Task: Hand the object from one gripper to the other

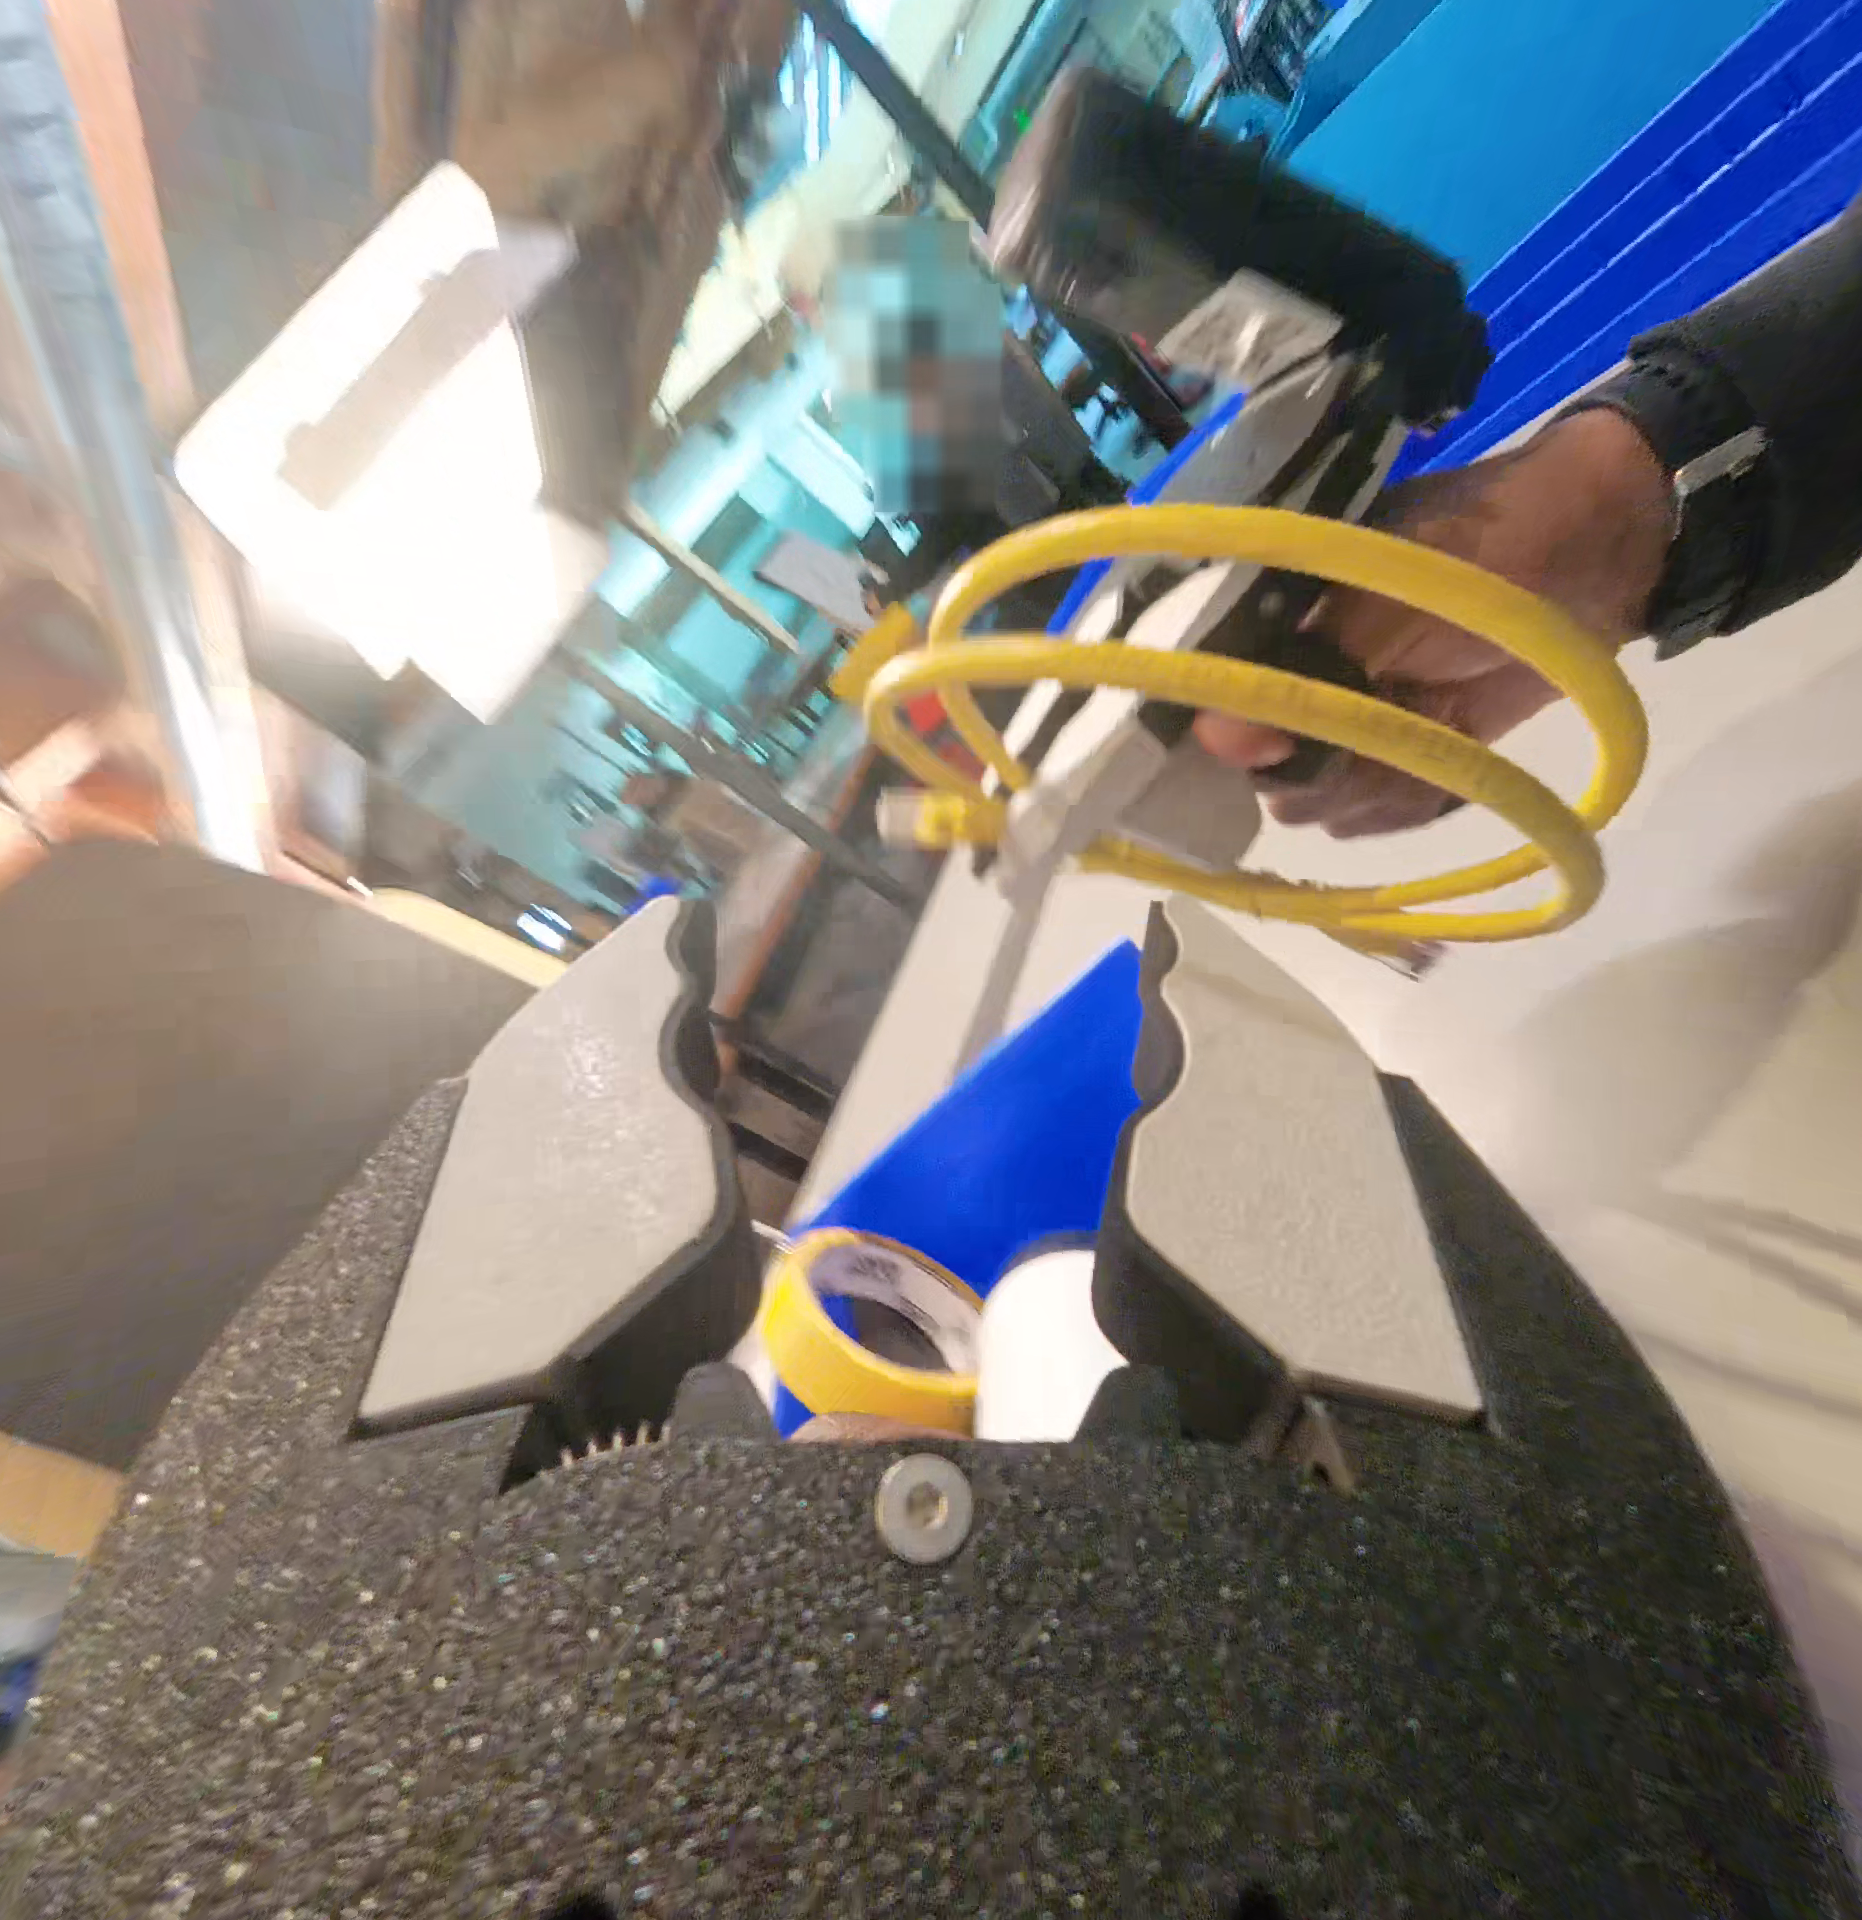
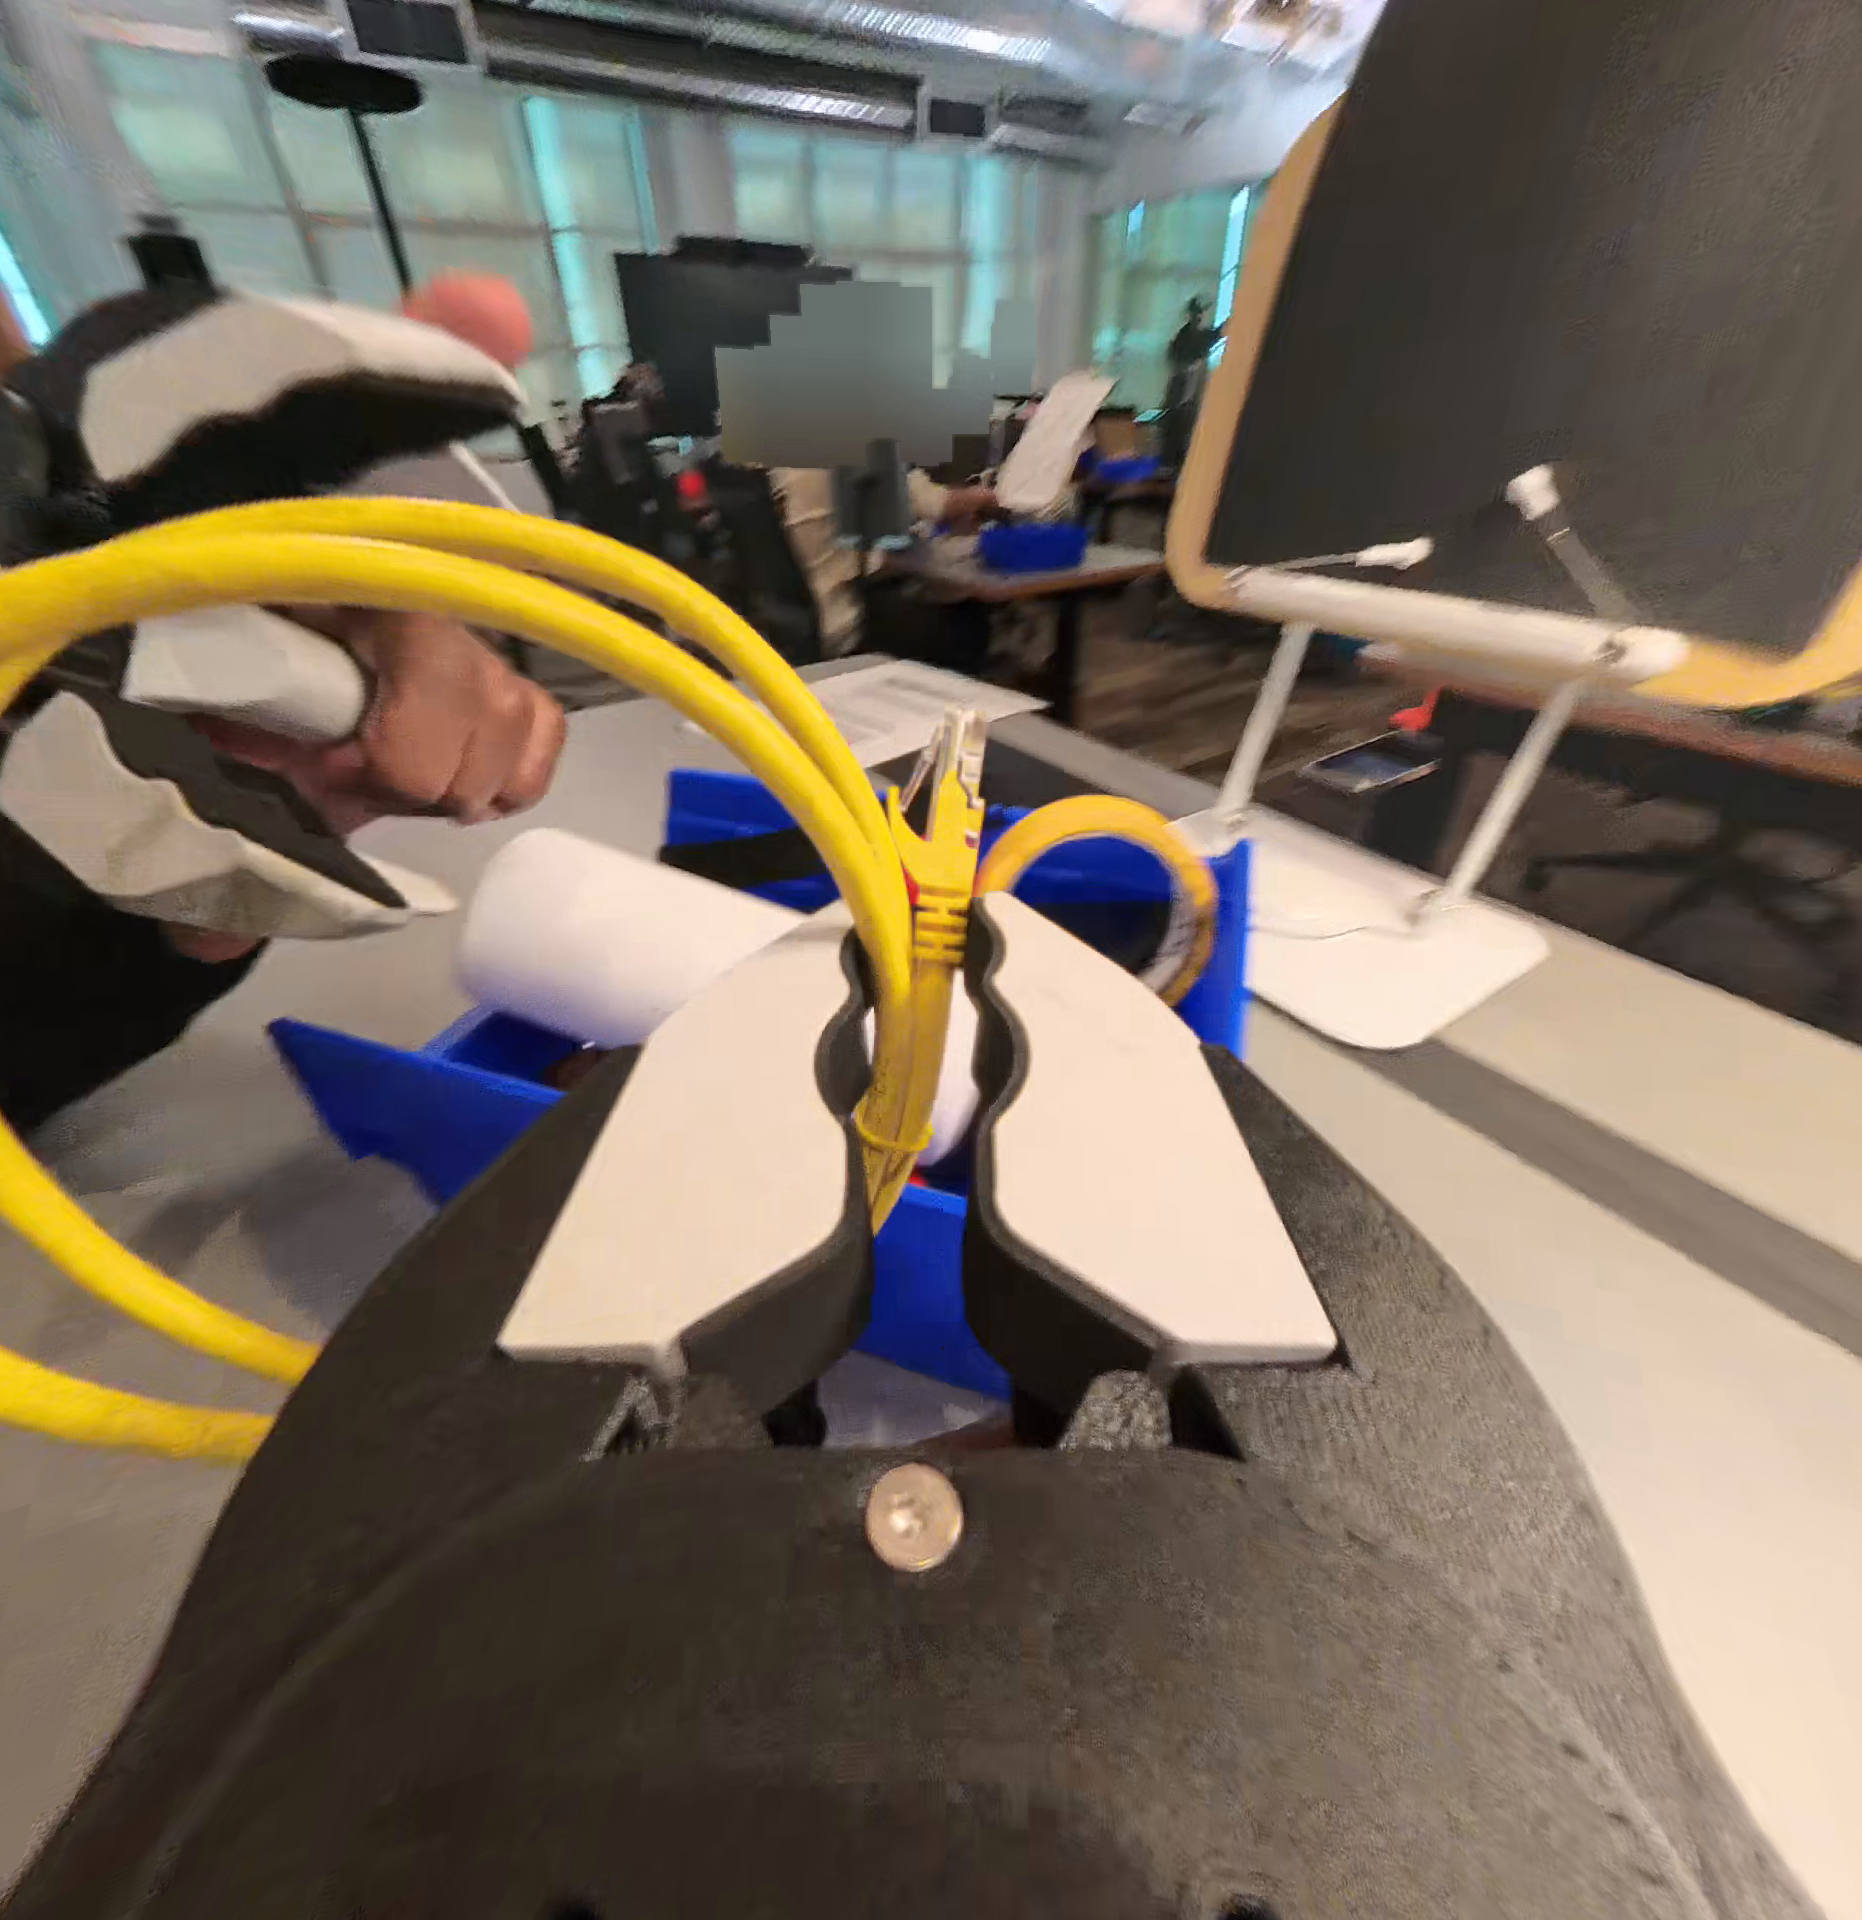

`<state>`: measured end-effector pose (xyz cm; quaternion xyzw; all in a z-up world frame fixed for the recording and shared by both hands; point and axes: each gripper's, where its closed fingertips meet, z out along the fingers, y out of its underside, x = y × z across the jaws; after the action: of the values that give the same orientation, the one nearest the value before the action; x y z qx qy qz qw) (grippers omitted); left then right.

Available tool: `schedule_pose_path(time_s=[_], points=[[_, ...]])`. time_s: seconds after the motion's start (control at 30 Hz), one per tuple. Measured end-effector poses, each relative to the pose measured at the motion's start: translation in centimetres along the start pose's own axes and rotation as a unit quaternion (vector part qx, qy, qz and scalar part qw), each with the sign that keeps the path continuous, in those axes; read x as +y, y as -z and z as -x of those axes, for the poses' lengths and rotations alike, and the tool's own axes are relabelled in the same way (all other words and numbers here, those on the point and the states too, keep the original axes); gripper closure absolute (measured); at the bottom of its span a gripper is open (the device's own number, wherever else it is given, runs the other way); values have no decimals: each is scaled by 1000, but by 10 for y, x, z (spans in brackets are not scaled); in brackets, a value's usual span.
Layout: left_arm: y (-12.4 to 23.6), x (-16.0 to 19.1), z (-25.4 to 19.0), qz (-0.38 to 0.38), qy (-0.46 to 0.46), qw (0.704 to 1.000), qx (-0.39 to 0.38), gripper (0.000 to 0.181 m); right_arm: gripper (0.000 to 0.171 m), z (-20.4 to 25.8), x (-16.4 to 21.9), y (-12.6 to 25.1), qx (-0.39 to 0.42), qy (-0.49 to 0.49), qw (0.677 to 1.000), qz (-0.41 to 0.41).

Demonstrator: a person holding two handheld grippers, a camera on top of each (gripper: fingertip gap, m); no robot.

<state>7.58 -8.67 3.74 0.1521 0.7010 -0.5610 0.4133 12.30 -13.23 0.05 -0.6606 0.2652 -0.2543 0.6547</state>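
Now the right hand-held gripper [image 2: 916, 925] clamps the coiled yellow cable [image 2: 911, 1039] near its plug, above the blue bin [image 2: 407, 1101]; the left hand-held gripper [image 1: 922, 935] gapes wide, empty, just beside the loops.

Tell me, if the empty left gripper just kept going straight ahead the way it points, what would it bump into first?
Probably the coiled yellow cable that the right gripper holds: in the left wrist view it hangs just beyond the open left gripper, slightly right of centre. Depth is hard to judge, so it might pass beside it.
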Motion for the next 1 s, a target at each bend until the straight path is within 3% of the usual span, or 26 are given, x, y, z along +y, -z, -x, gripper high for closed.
schedule_pose_path(time_s=[0.1, 0.2, 0.33, 0.5, 0.7, 0.8, 0.83, 0.87, 1.0], points=[[-3, 21, -13, 47, 146, 986, 67, 103, 156, -18, -6, 9, 68, 47, 996, -17], [2, 28, -30, 63, 311, 940, 126, 110, 156, -30, -4, 13, 149, 139, 979, 5], [16, 27, -32, 53, 426, 895, 124, 117, 156, -27, -10, 15, 208, 238, 949, 20], [24, 17, -42, 52, 455, 881, 117, 117, 156, -20, -13, 14, 233, 267, 935, 25], [25, 8, -48, 97, 404, 906, 86, 120, 156, -13, -14, 11, 231, 269, 935, 25], [22, 11, -55, 126, 390, 909, 74, 135, 156, -3, -12, 6, 209, 275, 938, 29], [21, 12, -58, 132, 388, 909, 78, 145, 156, 1, -11, 5, 201, 281, 938, 35], [22, 11, -63, 132, 388, 908, 88, 166, 156, 3, -9, 3, 196, 288, 937, 41], [19, 4, -67, 98, 464, 873, 114, 176, 155, 7, 5, 1, 166, 278, 943, 80]])
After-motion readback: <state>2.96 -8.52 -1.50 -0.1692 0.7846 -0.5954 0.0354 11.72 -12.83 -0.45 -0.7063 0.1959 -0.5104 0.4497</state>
